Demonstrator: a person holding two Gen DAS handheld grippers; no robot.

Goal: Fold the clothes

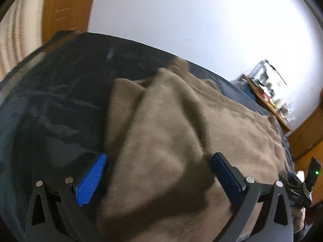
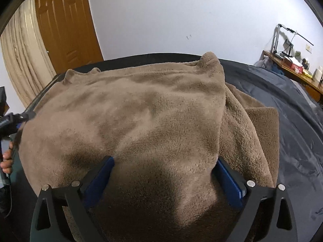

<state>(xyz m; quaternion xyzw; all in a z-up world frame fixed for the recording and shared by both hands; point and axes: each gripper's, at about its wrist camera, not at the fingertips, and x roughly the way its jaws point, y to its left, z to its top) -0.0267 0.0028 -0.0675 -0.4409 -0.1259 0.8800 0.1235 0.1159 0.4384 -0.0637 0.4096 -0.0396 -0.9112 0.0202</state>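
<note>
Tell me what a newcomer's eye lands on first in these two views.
A fluffy tan garment fills the middle of both views, spread over a dark bed cover. The right gripper hangs open above its near edge. A cluttered wooden desk stands by the white wall at far right.

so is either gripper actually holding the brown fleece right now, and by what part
Nothing is held. The left gripper and right gripper both stand wide open above the brown fleece garment.

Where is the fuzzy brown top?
In both wrist views the brown fleece top lies spread on the dark bedcover, below the white wall.
</note>
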